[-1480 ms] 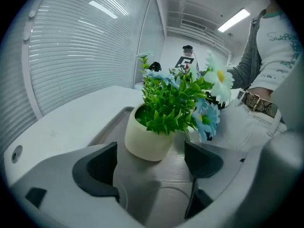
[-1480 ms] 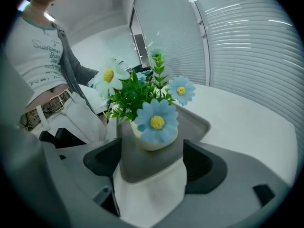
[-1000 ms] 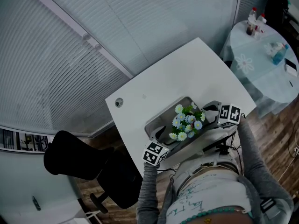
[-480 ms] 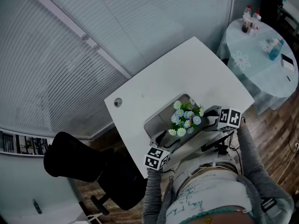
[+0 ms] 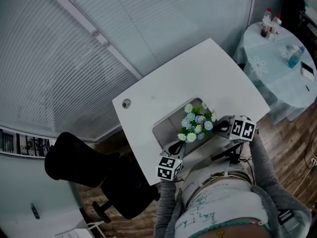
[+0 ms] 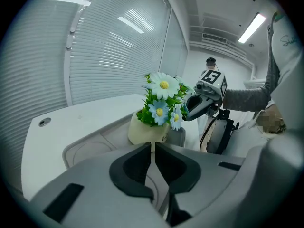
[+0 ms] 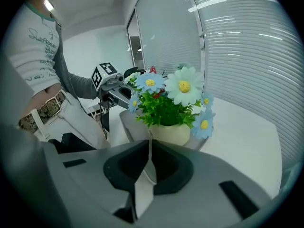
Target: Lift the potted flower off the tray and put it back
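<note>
Grey-bodied, the left gripper [image 6: 153, 149] and the right gripper [image 7: 149, 148] sit nearest the person, one at each short end of the tray [image 5: 162, 129]. Both pairs of jaws have just been closing. They now pinch the tray's thin rim, with the black pads almost together. Just beyond them, inside the tray toward its right end, stands the potted flower [image 5: 197, 124]. It is a squat cream pot, upright, holding dense green leaves topped with white and pale-blue daisies with yellow centres. Tray and plant sit at the near edge of the white table [image 5: 198, 73], and slatted blinds [image 5: 99, 43] run along its far side.
</note>
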Demonstrator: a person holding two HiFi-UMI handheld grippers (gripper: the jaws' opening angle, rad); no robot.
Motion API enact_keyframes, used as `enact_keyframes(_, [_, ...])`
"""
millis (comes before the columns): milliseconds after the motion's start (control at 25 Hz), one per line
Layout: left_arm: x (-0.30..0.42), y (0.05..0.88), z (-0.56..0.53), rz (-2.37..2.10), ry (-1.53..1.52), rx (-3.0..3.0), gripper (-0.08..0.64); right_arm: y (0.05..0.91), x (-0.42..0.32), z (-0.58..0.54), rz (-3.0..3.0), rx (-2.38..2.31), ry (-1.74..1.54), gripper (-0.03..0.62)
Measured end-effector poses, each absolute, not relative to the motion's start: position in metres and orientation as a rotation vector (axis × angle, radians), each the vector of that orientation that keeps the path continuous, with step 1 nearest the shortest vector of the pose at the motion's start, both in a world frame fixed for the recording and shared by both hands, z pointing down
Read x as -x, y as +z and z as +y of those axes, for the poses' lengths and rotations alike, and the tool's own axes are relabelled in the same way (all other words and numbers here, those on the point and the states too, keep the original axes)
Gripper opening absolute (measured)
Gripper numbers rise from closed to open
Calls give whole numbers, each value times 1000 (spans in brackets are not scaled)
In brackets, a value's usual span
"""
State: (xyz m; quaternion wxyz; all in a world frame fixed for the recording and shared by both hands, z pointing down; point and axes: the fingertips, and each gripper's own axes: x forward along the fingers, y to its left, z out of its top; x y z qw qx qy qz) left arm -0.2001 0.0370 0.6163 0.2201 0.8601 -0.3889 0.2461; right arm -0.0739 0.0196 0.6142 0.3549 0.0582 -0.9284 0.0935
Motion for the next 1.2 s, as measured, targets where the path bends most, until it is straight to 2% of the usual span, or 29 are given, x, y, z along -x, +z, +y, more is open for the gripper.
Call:
enact_keyframes(200, [193, 615, 43, -1127, 662, -2323, 11, 604, 72, 13, -2410, -200, 247, 34])
enact_keyframes(480, [171, 616, 52, -1125, 651, -2288, 11, 594, 68, 16, -2431, -199, 315, 34])
enact_keyframes(1200, [113, 608, 81, -1162, 627, -2262, 11, 578, 37, 46, -2429, -258, 248, 34])
